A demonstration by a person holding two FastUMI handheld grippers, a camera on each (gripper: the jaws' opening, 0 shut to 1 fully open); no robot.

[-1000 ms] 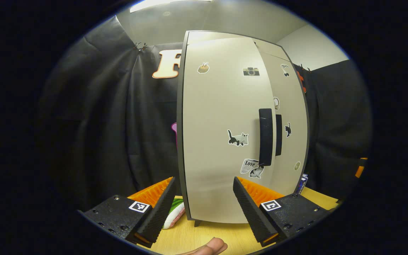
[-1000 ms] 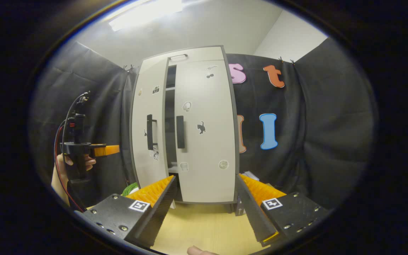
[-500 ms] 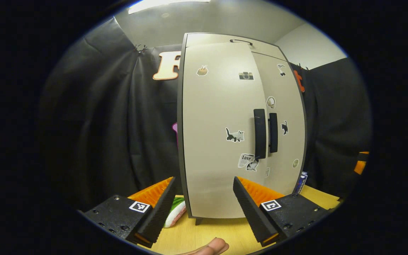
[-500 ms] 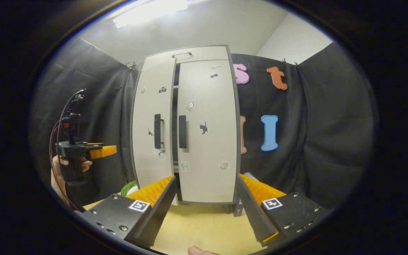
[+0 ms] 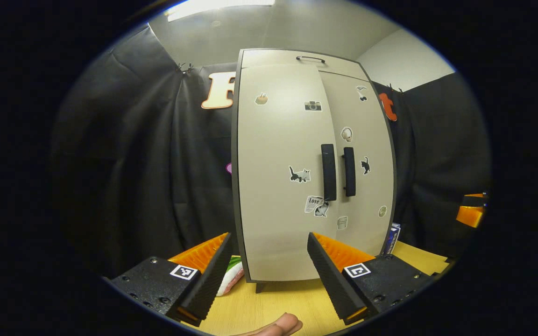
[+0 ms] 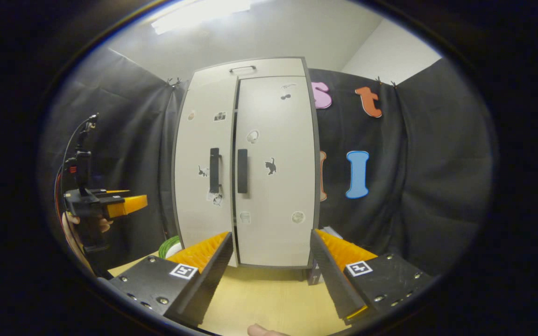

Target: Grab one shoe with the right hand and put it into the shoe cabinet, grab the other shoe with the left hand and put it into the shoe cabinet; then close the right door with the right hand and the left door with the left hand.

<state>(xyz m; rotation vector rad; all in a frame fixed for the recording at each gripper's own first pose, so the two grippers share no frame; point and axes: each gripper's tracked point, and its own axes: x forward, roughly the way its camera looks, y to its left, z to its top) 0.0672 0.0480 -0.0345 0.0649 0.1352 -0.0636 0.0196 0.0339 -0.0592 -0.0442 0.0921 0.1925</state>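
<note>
A: What sort of place?

B: A staged recording booth inside a plain room. Black cloth [image 6: 418,186] is clipped up as walls, with white painted wall [image 6: 385,51] and a ceiling light [image 6: 199,14] above it.

A: Any home signs?

B: One beige shoe cabinet [image 6: 273,186] with stickers on its doors, standing on a pale wooden tabletop [image 6: 269,298], with what may be small boxes [image 5: 392,238] beside it. A set, not a lived-in home.

Bright ceiling light [image 6: 199,14], sharp focus, fisheye-bent edges.
</note>
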